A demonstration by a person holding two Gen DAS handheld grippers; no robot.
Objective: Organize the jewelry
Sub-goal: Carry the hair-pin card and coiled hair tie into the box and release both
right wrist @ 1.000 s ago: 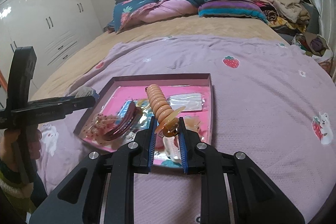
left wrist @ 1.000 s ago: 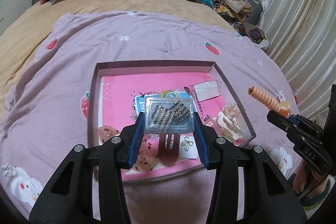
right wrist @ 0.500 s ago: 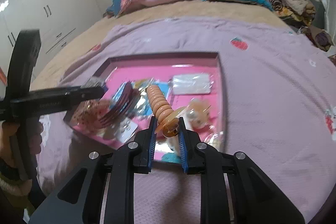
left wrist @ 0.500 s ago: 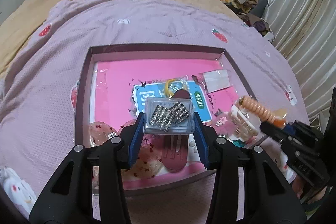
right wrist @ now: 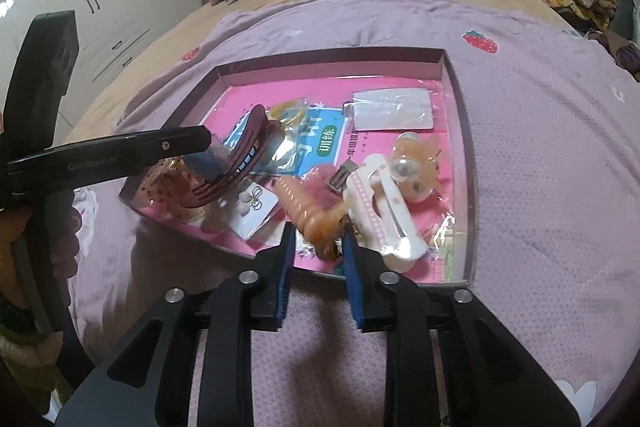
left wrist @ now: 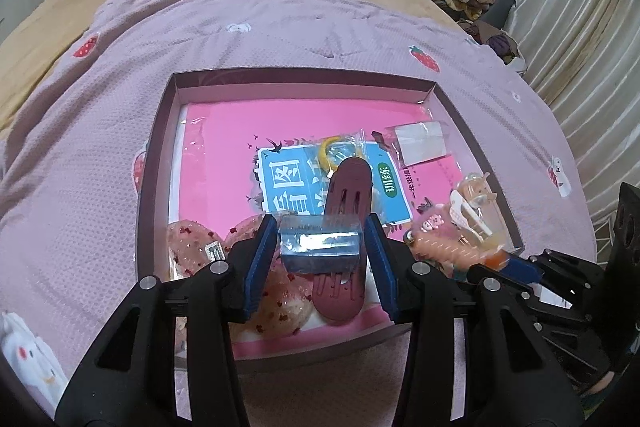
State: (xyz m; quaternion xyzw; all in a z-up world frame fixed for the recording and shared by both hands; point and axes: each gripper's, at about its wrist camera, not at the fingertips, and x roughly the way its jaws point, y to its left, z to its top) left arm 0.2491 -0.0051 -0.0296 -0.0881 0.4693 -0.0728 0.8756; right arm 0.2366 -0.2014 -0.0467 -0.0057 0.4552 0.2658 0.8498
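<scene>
A shallow tray (left wrist: 304, 73) with a dark rim and pink lining lies on the bed. My left gripper (left wrist: 320, 222) is shut on a small clear box (left wrist: 320, 247) of rhinestone clips, low over the tray's near left part and above a maroon comb clip (left wrist: 348, 195). My right gripper (right wrist: 317, 229) hangs over the tray's near edge (right wrist: 256, 253) with its jaws opening. An orange spiral clip (right wrist: 308, 211) lies tipped to the left, its lower end still between the pads, which no longer seem to press on it. The same orange spiral clip (left wrist: 444, 247) shows blurred in the left wrist view.
In the tray lie a white hair clip (right wrist: 384, 211), a peach bear clip (right wrist: 416, 167), a bagged white card (right wrist: 392, 109), a blue card (left wrist: 288, 187) and pink glitter clips (left wrist: 192, 243). A lilac strawberry blanket (left wrist: 280, 27) covers the bed; curtains (left wrist: 580, 27) hang on the right.
Both grippers have sunk toward the tray. The clear box has tipped edge-on to the camera. The right jaws have spread and the orange clip has toppled to the left.
</scene>
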